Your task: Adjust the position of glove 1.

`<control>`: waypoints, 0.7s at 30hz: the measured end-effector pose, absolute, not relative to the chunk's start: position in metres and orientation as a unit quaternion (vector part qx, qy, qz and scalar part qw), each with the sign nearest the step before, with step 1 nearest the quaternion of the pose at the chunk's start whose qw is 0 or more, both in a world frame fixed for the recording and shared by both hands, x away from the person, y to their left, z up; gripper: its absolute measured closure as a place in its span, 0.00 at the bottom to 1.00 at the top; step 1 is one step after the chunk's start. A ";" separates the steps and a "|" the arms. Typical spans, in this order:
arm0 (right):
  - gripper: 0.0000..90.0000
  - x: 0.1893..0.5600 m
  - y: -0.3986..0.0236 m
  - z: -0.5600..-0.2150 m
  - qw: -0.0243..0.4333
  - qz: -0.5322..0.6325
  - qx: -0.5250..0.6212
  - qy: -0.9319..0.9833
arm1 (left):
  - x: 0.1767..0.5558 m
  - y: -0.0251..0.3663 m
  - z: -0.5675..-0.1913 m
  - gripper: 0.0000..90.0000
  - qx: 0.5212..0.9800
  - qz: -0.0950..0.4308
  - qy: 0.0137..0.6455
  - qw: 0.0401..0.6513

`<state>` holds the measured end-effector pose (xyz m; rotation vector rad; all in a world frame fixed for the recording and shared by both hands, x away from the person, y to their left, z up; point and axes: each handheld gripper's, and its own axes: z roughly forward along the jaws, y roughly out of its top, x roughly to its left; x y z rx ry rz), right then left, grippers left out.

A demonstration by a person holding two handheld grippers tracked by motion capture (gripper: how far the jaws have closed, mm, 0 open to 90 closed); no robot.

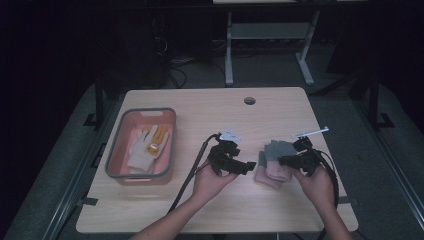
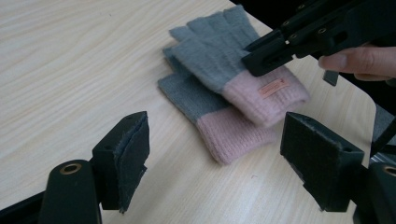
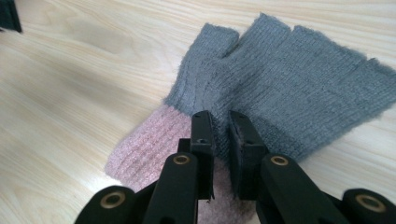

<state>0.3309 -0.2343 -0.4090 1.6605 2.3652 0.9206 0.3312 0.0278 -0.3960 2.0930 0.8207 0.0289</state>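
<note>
Both claws sit over the near right part of the worktop [image 1: 210, 105], each held in one of the person's hands. Left claw [image 1: 246, 166] has its jaws spread wide apart with nothing between them; in the left gripper view its two black padded jaws frame bare wood, pointing toward the gloves but short of them. Right claw [image 3: 221, 128] hangs directly above the gloves with its jaws drawn close together, a narrow slit left between the pads; whether they pinch any knit I cannot tell, since the tips end just over the line where grey meets pink.

Two fingerless knitted gloves [image 2: 233, 88], grey at the finger end and pink at the cuff, lie stacked on the worktop, the upper one overlapping the lower and shifted a little to one side. A small orange label [image 2: 274, 87] shows on the upper pink cuff.

Well apart, on the left of the worktop, stands a pink bin with a grey rim [image 1: 116, 146]. Inside it lies a white work glove [image 1: 141, 150] with yellow markings.
</note>
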 end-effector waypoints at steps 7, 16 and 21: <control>0.89 0.335 -0.219 -0.418 0.042 0.302 0.555 0.774 | 0.332 0.019 -0.405 0.27 0.846 0.001 0.329 0.421; 0.78 0.335 -0.218 -0.429 0.031 0.303 0.563 0.768 | 0.337 -0.006 -0.430 0.29 0.849 -0.032 0.343 0.400; 0.66 0.333 -0.228 -0.428 0.029 0.325 0.561 0.761 | 0.343 -0.014 -0.439 0.32 0.849 -0.046 0.368 0.377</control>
